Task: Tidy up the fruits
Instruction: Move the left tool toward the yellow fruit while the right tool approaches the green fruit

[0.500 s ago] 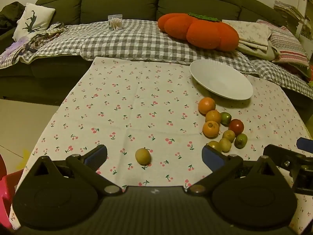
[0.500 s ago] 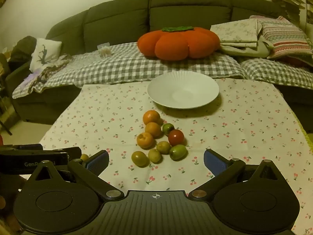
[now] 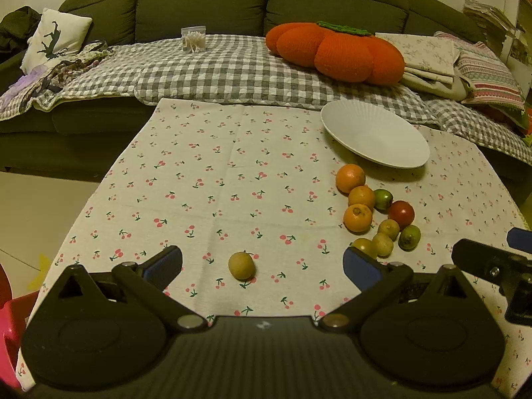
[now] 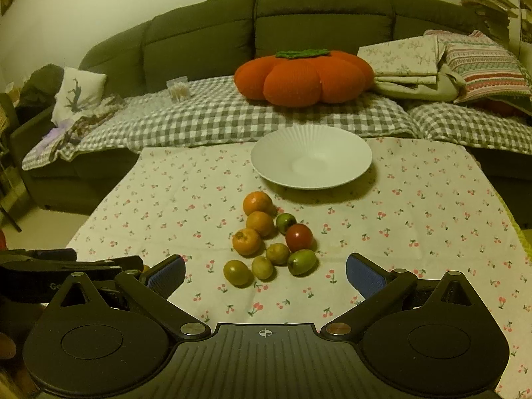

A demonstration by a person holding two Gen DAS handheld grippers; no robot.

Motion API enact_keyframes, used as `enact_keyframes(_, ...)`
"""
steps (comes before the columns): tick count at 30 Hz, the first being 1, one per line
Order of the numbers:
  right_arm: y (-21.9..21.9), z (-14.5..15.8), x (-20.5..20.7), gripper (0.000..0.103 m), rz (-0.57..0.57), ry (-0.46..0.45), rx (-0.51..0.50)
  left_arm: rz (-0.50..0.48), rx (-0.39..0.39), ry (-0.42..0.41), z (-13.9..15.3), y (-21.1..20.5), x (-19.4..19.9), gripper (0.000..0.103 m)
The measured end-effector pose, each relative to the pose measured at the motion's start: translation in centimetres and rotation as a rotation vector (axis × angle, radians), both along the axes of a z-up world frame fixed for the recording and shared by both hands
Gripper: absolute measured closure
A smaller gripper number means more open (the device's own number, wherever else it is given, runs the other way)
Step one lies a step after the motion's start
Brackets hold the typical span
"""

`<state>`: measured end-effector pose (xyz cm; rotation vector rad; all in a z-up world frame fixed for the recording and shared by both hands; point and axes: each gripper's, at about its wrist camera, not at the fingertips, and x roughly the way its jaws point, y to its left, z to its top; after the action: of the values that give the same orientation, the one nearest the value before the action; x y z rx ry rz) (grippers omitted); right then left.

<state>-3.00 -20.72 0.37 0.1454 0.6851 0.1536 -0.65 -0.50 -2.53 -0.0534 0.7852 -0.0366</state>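
A cluster of small fruits [image 4: 271, 239] lies mid-table on the cherry-print cloth: three oranges, a red one [image 4: 299, 237], green and yellow-brown ones. It also shows in the left wrist view [image 3: 377, 214]. A white ribbed plate [image 4: 311, 159] stands empty behind it, also in the left wrist view [image 3: 375, 134]. One yellow-brown fruit [image 3: 241, 265] lies alone, just ahead of my open, empty left gripper [image 3: 262, 262]. My right gripper [image 4: 266, 271] is open and empty, just short of the cluster's near fruits.
A green sofa with a checked blanket runs along the table's far edge, holding an orange pumpkin cushion [image 4: 304, 76], folded linens [image 4: 409, 63] and a cotton swab box [image 3: 193, 39]. The floor drops off at the left [image 3: 40, 206].
Both views are nearly unchanged; the grippers have barely moved and nothing was picked up or released.
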Motion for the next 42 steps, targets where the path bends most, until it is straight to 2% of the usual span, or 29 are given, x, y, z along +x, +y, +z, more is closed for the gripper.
enact_keyframes(1,0.0,0.0,0.0,0.000,0.000,-0.005,0.013,-0.001,-0.001,0.001,0.0,0.0,0.0,0.001)
enact_keyframes(5,0.2,0.0,0.1,0.000,0.001,0.027,-0.057,-0.004,0.000,0.004,-0.1,0.0,0.0,0.001)
enact_keyframes(8,0.2,0.0,0.1,0.000,0.003,0.017,-0.053,-0.005,0.002,0.004,-0.2,-0.1,0.0,0.001)
enact_keyframes(12,0.2,0.1,0.1,0.000,0.001,0.039,-0.099,-0.008,0.003,0.006,-0.2,-0.2,0.0,0.001)
enact_keyframes(20,0.0,0.2,0.1,0.000,0.006,0.045,-0.069,-0.009,0.007,0.003,-0.2,-0.2,0.0,0.001)
enact_keyframes(26,0.2,0.0,-0.1,0.001,0.006,-0.017,-0.072,-0.008,0.007,0.006,-0.4,0.0,0.0,0.001)
enact_keyframes(27,0.3,0.0,-0.3,0.001,0.003,-0.063,-0.091,-0.006,0.008,0.007,-0.4,0.0,0.0,0.001)
enact_keyframes(29,0.2,-0.1,-0.3,0.001,0.005,-0.051,-0.085,0.000,0.011,0.012,-0.7,0.1,0.2,0.001)
enact_keyframes(30,0.2,-0.2,0.0,0.002,0.007,-0.011,-0.044,0.002,0.012,0.015,-0.8,0.2,0.3,0.001)
enact_keyframes(35,-0.1,-0.6,0.7,0.003,0.032,0.084,0.006,0.019,0.023,0.024,-1.6,0.7,0.8,0.001)
enact_keyframes(40,-0.7,-1.3,1.8,0.003,0.053,0.063,-0.033,0.039,0.029,0.036,-2.4,1.2,1.4,0.001)
enact_keyframes(42,-1.2,-1.6,2.2,0.003,0.050,0.064,-0.018,0.050,0.031,0.040,-2.7,1.6,1.7,0.001)
